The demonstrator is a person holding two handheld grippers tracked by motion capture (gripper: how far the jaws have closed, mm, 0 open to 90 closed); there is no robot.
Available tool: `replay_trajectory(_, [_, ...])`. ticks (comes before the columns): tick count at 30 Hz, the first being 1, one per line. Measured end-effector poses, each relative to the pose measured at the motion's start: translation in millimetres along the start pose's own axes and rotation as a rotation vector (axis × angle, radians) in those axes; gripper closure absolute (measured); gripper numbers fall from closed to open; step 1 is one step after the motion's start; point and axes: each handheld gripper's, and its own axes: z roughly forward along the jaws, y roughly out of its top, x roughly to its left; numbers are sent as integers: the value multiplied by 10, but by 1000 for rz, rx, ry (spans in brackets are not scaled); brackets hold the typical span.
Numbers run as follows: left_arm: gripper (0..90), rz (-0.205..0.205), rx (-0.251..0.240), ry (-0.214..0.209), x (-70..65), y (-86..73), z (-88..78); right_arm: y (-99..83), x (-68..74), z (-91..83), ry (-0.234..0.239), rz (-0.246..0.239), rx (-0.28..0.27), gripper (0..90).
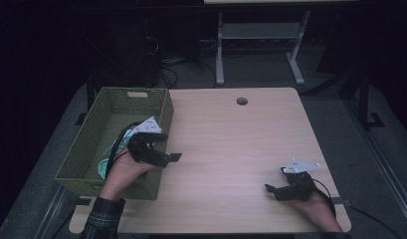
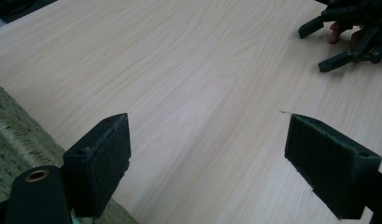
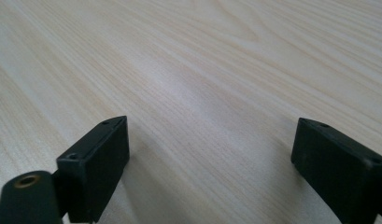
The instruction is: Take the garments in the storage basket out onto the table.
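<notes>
My left gripper is held above the right wall of a green woven basket at the table's left side, its jaws pointing right over the wood. In the left gripper view it stands open with only bare table between the jaws, and the basket's weave shows at the lower left. My right gripper rests low near the table's front right corner, pointing left; its own view shows it open over bare wood. The left gripper view also catches the right gripper far off, open.
The light wooden table has a round cable hole near its far edge. Something pale teal lies inside the basket under my left hand. A white desk frame stands on the floor behind the table.
</notes>
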Motion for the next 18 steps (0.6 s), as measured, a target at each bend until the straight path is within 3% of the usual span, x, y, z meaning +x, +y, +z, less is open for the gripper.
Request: replay_trajectory(18, [139,-37,-12,52,183,-111,-159,0,0,0,1,1,1,106])
